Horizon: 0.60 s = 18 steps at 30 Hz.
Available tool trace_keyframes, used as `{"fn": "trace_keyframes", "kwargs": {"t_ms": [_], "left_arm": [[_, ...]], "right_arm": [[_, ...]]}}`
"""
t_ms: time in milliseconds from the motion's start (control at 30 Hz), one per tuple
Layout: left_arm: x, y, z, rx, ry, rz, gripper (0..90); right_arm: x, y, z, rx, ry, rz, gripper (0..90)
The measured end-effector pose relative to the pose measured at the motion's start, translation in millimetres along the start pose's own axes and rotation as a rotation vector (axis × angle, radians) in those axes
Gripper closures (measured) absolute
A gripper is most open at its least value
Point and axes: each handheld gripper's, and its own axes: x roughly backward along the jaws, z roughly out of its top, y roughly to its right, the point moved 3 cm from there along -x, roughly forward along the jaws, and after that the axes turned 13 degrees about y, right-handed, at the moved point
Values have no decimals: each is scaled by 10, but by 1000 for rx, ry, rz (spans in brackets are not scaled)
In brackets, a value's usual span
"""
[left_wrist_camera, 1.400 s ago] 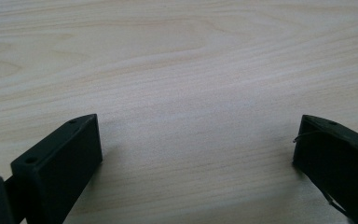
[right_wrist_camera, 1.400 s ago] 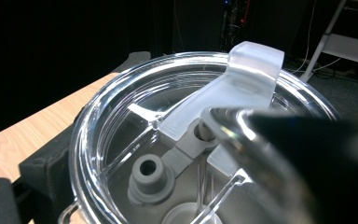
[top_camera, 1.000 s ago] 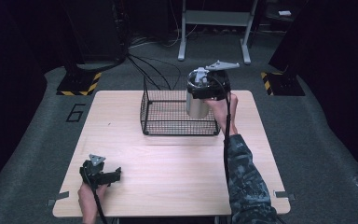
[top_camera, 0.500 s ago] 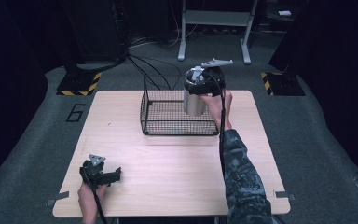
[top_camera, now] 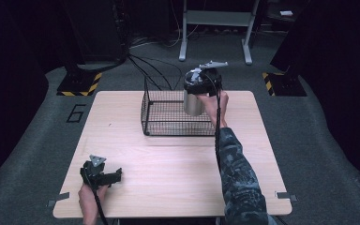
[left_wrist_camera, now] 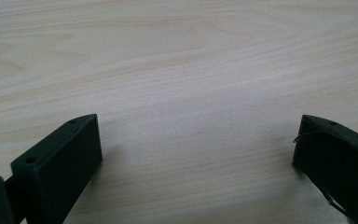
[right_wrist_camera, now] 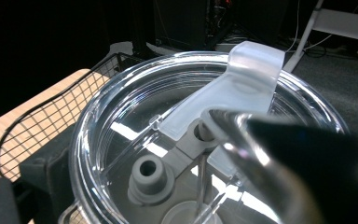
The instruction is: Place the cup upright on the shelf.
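A steel tumbler [top_camera: 193,104] with a clear flip-tab lid [right_wrist_camera: 168,116] hangs at the right rear corner of a black wire basket [top_camera: 178,126]. My right gripper [top_camera: 201,82] is shut on the tumbler just below the lid, one black jaw on each side of it in the right gripper view. I cannot tell whether the tumbler's base touches the basket. My left gripper [top_camera: 115,174] rests at the table's front left, its jaws wide apart over bare wood [left_wrist_camera: 191,70] with nothing between them.
The basket stands at the back middle of the light wooden table [top_camera: 168,173]; its mesh wall [right_wrist_camera: 42,112] shows left of the lid. Grey carpet, cables and a metal stand [top_camera: 215,28] lie beyond the far edge.
The right hand has carried the tumbler slightly to the left, further over the basket. The left gripper has stayed where it was.
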Motion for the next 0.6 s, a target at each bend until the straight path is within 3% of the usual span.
{"fn": "trace_keyframes", "kwargs": {"t_ms": [200,600], "left_arm": [[0,0,0,-1,0,1,8],[0,-2,1,-7,1,1,8]], "right_arm": [[-116,23,-97,-26,-8,-6,32],[-310,-14,-337,-26,-54,-11,32]]}}
